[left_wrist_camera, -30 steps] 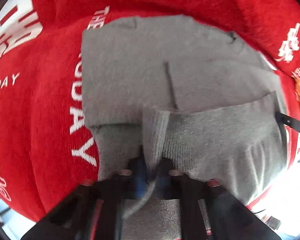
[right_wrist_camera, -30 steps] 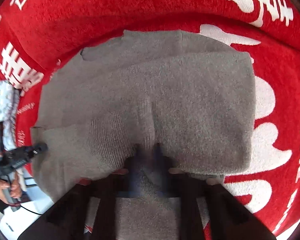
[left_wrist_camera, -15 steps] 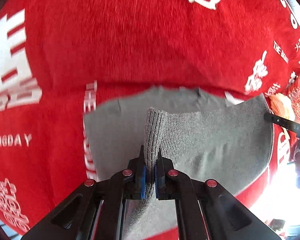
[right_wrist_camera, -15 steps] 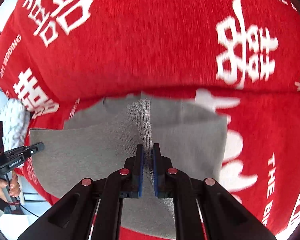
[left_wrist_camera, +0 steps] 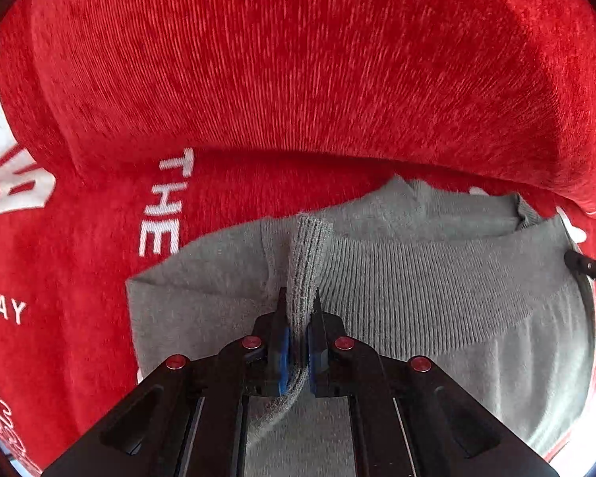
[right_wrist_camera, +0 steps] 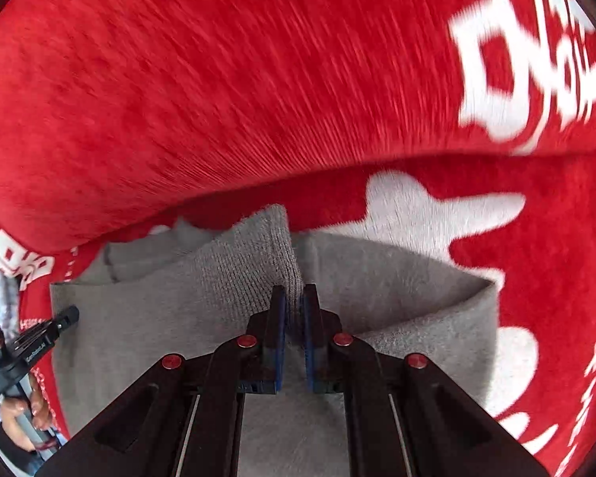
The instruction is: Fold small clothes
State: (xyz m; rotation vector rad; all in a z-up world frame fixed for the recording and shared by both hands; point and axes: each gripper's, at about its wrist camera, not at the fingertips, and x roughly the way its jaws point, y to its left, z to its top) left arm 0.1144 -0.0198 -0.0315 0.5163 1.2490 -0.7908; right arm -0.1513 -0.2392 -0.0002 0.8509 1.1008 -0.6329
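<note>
A grey knit sweater (left_wrist_camera: 437, 290) lies on a red cloth, its ribbed hem (left_wrist_camera: 417, 262) doubled over the rest of the garment. My left gripper (left_wrist_camera: 298, 298) is shut on a pinch of that ribbed hem near the sweater's left side. The same grey sweater (right_wrist_camera: 159, 318) fills the lower part of the right wrist view, where my right gripper (right_wrist_camera: 294, 294) is shut on a pinch of ribbed hem toward its right side. Each gripper's tip shows in the other's view: the right one (left_wrist_camera: 588, 268) at the far right, the left one (right_wrist_camera: 65, 318) at the far left.
A red plush cloth (left_wrist_camera: 298, 79) with white lettering (left_wrist_camera: 163, 206) covers the surface and rises in a bulge behind the sweater. White characters (right_wrist_camera: 528, 59) mark it at the upper right. A person's hand (right_wrist_camera: 24, 405) holds the left gripper's handle at the lower left.
Both grippers have carried the hem forward over the sweater toward its far edge. The lower layer, wide in view a second ago, is now mostly covered by the folded half.
</note>
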